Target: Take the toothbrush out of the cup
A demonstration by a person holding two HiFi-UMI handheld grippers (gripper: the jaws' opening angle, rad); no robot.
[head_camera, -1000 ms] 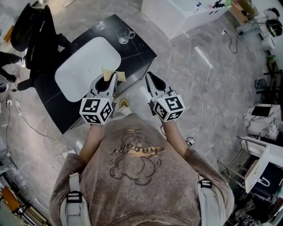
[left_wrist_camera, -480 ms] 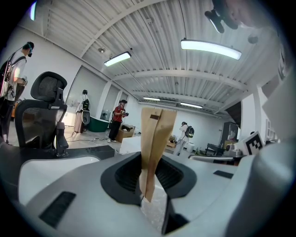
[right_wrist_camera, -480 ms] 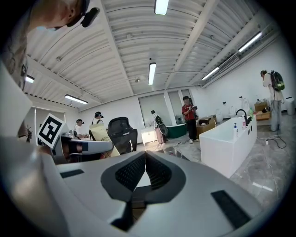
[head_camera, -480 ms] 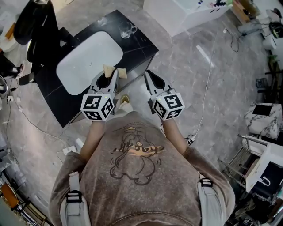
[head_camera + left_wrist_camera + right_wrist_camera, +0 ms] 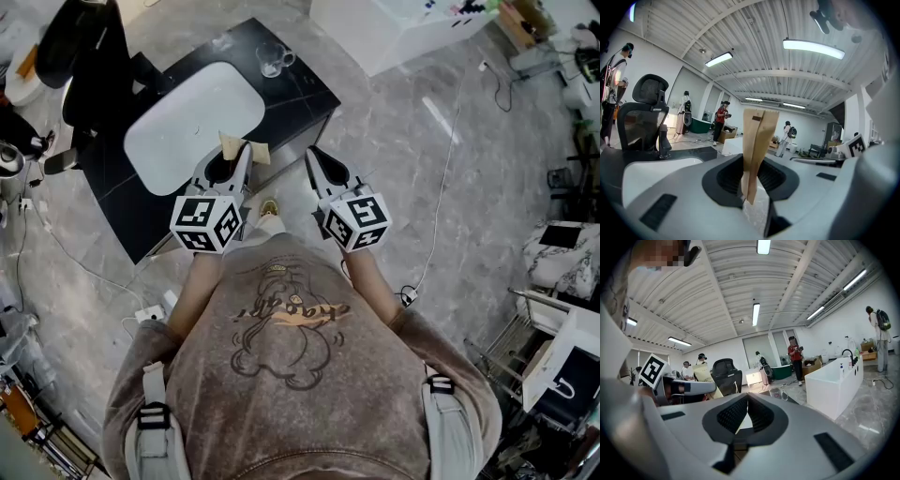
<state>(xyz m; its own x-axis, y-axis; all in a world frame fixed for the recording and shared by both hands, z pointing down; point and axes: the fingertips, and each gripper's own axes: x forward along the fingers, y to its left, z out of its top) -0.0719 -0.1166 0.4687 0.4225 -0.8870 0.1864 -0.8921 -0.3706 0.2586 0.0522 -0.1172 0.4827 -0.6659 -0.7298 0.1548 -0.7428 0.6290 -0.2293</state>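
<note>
Both forearms stick out roughly level, side by side. The left gripper [image 5: 228, 167] is pinching a brown paper packet [image 5: 757, 145] upright. The right gripper [image 5: 314, 157] is closed up with nothing in it. The glass cup [image 5: 272, 58] sits at the far corner of the black table [image 5: 300, 98], well apart from both. It's too small to tell if the toothbrush is in it.

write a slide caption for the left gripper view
Left gripper pinching a tan paper packet upright between its jaws, with a black office chair off to the left.

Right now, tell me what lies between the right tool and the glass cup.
Head view: just the black table's bare corner separates right tool and glass cup.
</note>
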